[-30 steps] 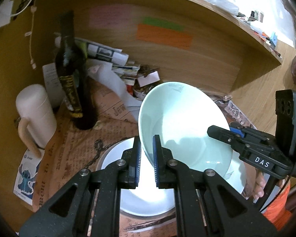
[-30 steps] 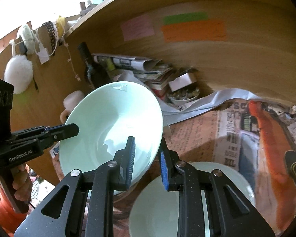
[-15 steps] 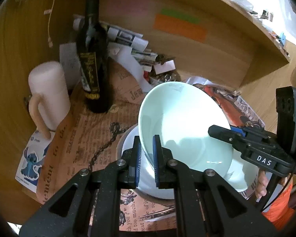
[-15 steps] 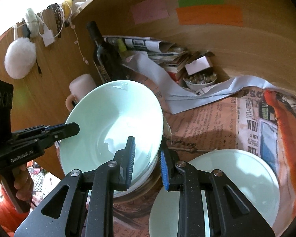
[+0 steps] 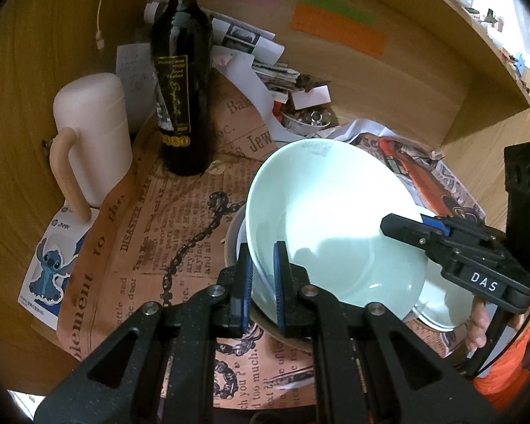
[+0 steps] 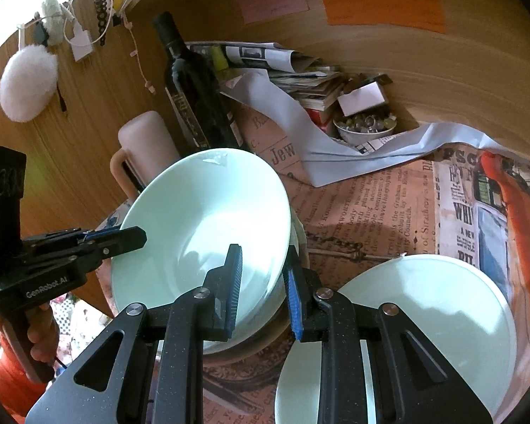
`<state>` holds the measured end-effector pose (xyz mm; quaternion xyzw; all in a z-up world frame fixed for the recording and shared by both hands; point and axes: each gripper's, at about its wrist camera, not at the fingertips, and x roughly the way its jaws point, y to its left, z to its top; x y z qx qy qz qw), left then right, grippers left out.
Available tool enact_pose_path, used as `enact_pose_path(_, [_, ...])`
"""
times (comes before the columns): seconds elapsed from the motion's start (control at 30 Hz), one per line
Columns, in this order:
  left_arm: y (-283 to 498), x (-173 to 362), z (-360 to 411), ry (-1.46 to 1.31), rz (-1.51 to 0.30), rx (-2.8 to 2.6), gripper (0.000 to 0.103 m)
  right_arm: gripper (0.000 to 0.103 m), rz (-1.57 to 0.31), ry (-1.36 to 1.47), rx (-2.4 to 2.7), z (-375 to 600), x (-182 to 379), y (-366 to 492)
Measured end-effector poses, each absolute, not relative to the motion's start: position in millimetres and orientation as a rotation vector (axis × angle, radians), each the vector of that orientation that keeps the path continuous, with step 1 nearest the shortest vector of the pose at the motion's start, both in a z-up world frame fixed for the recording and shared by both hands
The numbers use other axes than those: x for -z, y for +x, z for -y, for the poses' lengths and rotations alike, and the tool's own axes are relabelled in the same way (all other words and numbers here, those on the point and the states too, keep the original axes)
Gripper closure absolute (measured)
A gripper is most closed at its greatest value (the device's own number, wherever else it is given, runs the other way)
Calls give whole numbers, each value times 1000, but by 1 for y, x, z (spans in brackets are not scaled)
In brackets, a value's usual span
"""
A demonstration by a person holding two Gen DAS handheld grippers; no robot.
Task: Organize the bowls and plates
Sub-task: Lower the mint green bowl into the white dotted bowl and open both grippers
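A pale green bowl [image 5: 335, 212] hangs tilted just above a stack of dishes with a brownish rim [image 5: 231, 247]. My left gripper [image 5: 263, 282] is shut on the bowl's near rim. My right gripper [image 5: 388, 224] grips the opposite rim. In the right wrist view the same bowl [image 6: 201, 219] sits between the pads of my right gripper [image 6: 261, 286], which is shut on it, while my left gripper [image 6: 139, 238] pinches the far left rim. The stack [image 6: 251, 349] shows under the bowl. A second pale plate [image 6: 424, 318] lies to the right on the newspaper.
A dark wine bottle [image 5: 180, 81] and a pink mug [image 5: 92, 134] stand behind and left of the stack. A small bowl of trinkets [image 6: 365, 125] and piled newspapers [image 6: 300, 77] lie against the curved wooden wall. A hand [image 6: 40, 335] holds the left gripper's handle.
Both grippers have come down with the bowl between them, bringing it close over the stack. The bottle and mug now look nearer. Both grips stay the same.
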<state>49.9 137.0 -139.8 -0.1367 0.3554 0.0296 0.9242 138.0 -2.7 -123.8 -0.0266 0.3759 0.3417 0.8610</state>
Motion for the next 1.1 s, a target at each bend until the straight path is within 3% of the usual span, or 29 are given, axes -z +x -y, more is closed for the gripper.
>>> enact_pose_path(0.57, [48,150,-139,-245,-737,-87,92,80,-744,-202,-675,-15,127,128])
enact_pose_path(0.73, [48,150,-138,-236,-732,-80,83,77,-720,-245,-653,-19,126,126])
enact_pose_path(0.87, [45,146,-135,-210,-713,-88,80,69,-715,-236,-664,-17,124,126])
enact_pose_path(0.93, [43,142,-136,-209,-697,-88,73,68,-717,-227,-668,-16,123,126])
enact_pose_path(1.0, [40,138,-137,-214,-675,-92,63,59,-712,-219,-667,-15,121,126])
enact_pose_path(1.1, [35,131,-141,-216,-642,-106,56,47,-639,-229,-643,-12,112,120])
